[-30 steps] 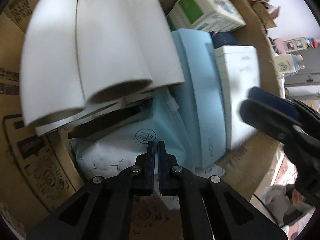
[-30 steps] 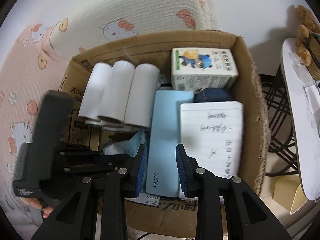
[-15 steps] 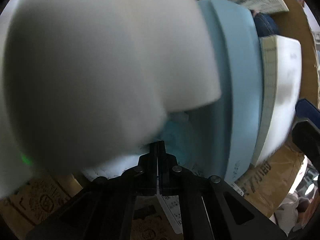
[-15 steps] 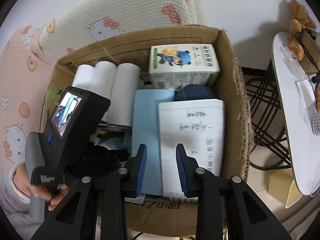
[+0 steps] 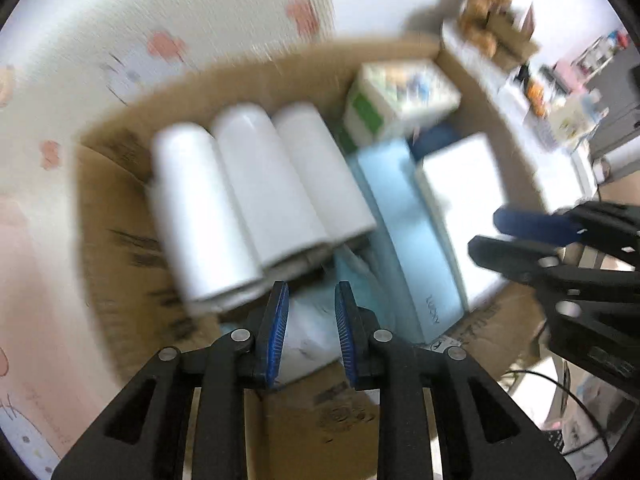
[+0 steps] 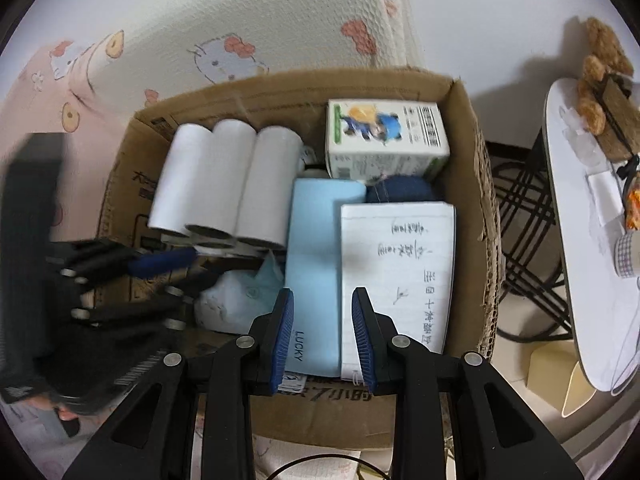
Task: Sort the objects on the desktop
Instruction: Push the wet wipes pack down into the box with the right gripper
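- Packed in the cardboard box (image 6: 466,140): 3 white rolls (image 6: 228,184) side by side at the box's left wall, a pale blue case (image 6: 316,260) down the box's middle, a lined notepad (image 6: 400,272) along the box's right wall, a printed carton (image 6: 384,136) in the box's far right corner.
- Near the box's front left corner, below the rolls: a soft white-and-blue packet (image 6: 236,300), crumpled.
- Left gripper (image 5: 308,320): above the box's front left part, opening, nothing between the pads.
- Right gripper (image 6: 322,332): over the box's front edge, above the case and notepad, pads apart, grasping nothing.
- Rolls: probably light, hollow-cored, smooth and round, so likely to slip or crush; best pinched across 1 open end, through the core wall.
- Packet: limp, likely to sag; best taken at a raised fold.
- Case: looks stiff and flat; best gripped across its narrow width.
- Dark blue thing (image 6: 400,190) at the box's far side, beside the carton: too hidden to identify.
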Tool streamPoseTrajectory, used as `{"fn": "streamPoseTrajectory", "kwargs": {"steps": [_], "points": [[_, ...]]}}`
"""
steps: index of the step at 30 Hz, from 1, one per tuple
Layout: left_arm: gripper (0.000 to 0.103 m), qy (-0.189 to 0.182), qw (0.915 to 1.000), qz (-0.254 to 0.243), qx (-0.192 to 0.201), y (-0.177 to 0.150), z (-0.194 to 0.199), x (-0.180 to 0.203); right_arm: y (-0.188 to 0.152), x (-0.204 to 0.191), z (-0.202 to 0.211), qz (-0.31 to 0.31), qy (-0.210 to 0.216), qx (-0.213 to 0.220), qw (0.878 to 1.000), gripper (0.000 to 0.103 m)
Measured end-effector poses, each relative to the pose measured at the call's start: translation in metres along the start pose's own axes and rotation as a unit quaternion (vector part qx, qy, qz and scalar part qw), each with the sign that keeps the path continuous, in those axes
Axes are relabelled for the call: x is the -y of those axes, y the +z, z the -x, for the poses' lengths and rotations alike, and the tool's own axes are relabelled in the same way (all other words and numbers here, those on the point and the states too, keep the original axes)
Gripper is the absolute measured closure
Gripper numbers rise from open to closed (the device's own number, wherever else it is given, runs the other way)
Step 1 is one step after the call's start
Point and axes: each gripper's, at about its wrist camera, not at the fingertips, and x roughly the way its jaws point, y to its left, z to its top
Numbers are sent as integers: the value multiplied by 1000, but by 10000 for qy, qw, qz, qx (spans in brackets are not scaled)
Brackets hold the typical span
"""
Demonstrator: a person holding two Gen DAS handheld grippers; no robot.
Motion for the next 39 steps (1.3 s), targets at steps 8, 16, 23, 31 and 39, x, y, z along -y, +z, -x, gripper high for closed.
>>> {"fn": "streamPoseTrajectory", "kwargs": {"steps": [8,16,23,31,39], "points": [[86,-402,9920,221,1173,9,47,-38,-2,-45,-23,510,197,-380,9978,77],[92,-887,9800,503,1706,-6,46,-62,4,-88,-84,1206,313,-1078,9863,78],[92,-1049,9718,406,2073,-19,53,-77,5,-98,-121,1219,-71,-1687,9781,78],[92,-1102,9712,454,2062,-29,46,-88,1,-100,-145,1020,-128,-2286,9681,78],[92,-950,9683,324,2287,-40,52,-91,6,-97,-155,798,-105,-2452,9661,77]]}}
